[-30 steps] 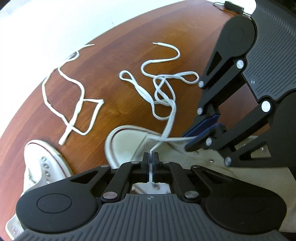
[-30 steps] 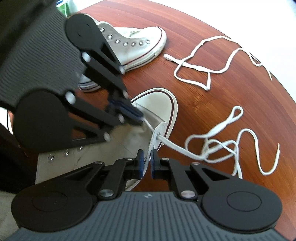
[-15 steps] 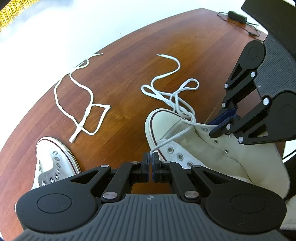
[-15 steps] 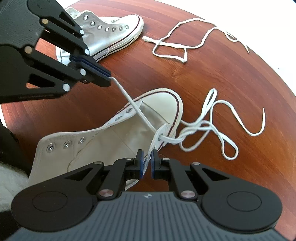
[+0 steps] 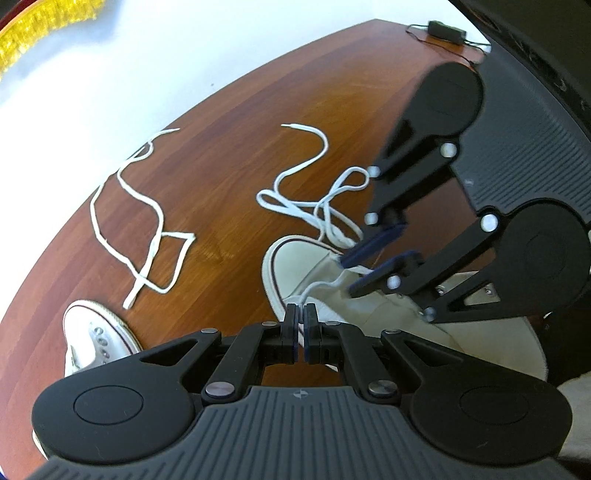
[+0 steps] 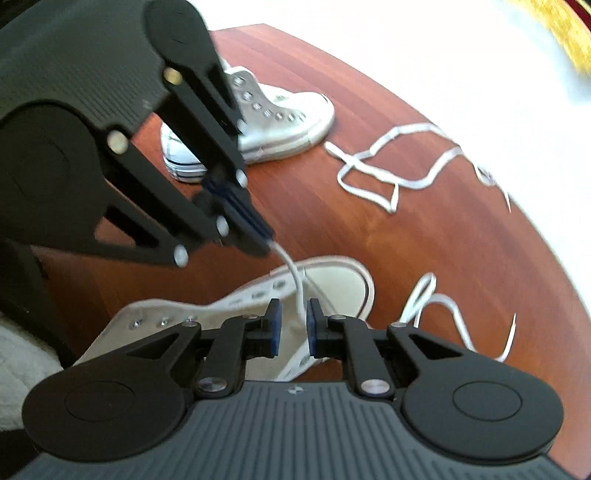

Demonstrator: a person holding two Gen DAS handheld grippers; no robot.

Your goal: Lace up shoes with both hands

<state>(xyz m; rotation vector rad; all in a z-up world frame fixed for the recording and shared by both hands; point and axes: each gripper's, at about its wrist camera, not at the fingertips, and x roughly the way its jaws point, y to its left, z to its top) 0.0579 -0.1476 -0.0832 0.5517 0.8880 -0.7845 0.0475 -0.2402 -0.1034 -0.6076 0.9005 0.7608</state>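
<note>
A rounded reddish-brown wooden table (image 5: 221, 192) is carrying two white canvas high-top sneakers (image 5: 314, 269) (image 5: 96, 336), two loose white flat shoelaces (image 5: 147, 221) (image 5: 314, 206), and a small black corded adapter (image 5: 445, 29) at its far edge.

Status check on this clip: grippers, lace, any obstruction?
Left gripper shut on lace. Right gripper open, straddling it over near shoe. Nothing blocking.

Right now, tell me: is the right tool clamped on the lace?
No: the right tool stands open, and the lace runs between its pads without being pinched, while the left tool grips its end.
</note>
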